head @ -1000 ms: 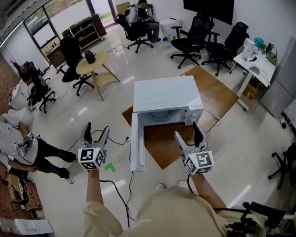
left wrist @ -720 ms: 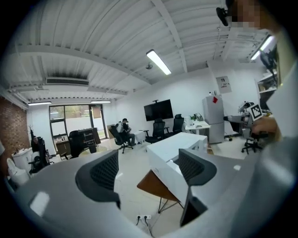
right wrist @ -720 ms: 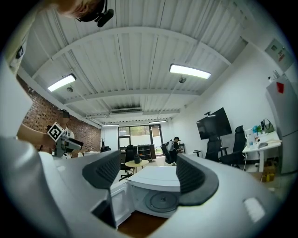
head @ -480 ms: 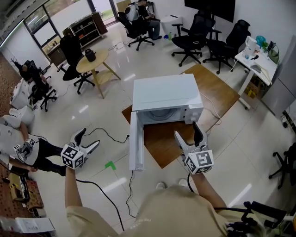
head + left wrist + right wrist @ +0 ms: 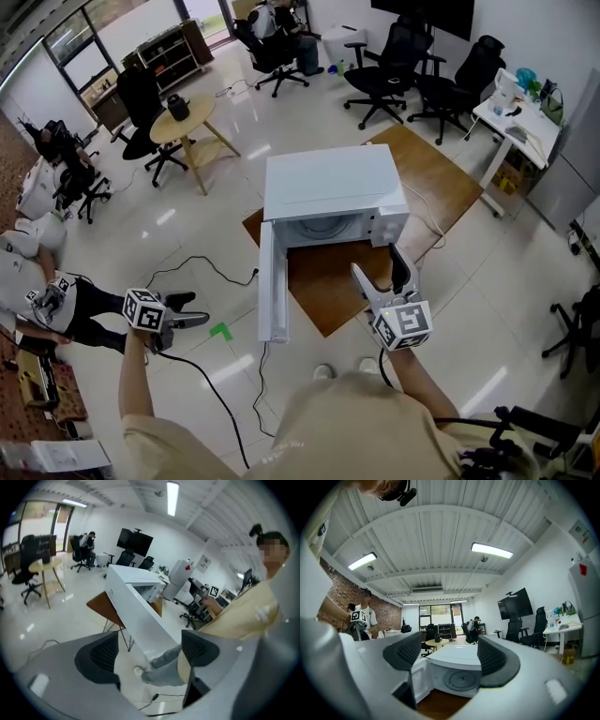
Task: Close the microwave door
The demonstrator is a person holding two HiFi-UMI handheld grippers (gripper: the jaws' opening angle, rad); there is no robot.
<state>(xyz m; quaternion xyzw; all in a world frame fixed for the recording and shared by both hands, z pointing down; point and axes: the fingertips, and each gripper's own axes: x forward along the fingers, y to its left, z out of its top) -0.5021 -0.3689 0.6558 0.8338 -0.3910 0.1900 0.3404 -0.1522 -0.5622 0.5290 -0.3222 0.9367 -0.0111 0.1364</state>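
Likely stiff, light, free-swinging microwave door; best pushed near free edge by opening, empty left gripper; right gripper spread, empty.

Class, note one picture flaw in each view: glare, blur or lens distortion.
Head view: glare patches on the glossy floor. Left gripper view: fisheye bend, dark corners, microwave door slanted. Right gripper view: fisheye too, ceiling lamps burnt white.

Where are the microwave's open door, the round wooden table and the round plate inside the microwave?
microwave door [image 5: 269, 286], head view, middle of its top edge
round wooden table [image 5: 194, 125], head view, bare tabletop
round plate [image 5: 461, 679], right gripper view, its centre
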